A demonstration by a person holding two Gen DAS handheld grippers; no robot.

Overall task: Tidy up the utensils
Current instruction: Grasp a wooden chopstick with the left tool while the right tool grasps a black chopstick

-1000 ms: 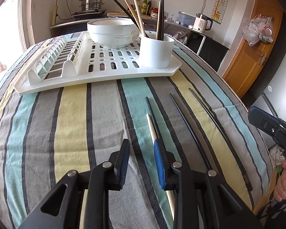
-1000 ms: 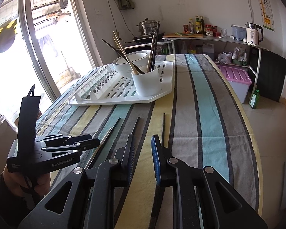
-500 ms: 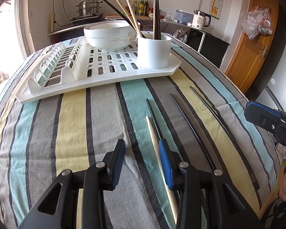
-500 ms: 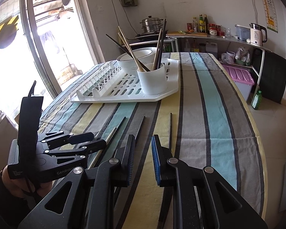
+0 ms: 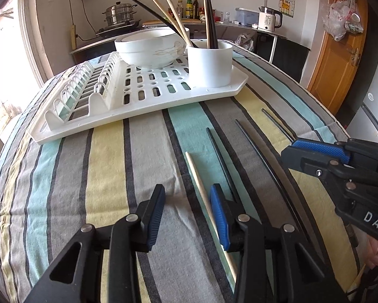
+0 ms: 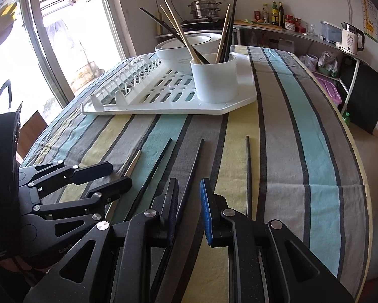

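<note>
Since a second ago the right tool point(image 6: 187, 209) has come forward and down over the three black chopsticks point(image 6: 189, 174) on the striped bench point(image 6: 285, 156), its jaws narrowly apart and empty. Meanwhile the left tool point(image 5: 187, 217), jaws just opened then easing closed, straddles the pale wooden chopstick point(image 5: 201, 189) unclamped. Pick-up step: next comes closing, then carrying to the white round holder point(image 5: 210, 65).

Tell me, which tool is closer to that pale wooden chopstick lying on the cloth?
Left. The left tool hovers right over the wooden chopstick, which runs between its open fingers. The right tool sits further right, over a black chopstick.
</note>
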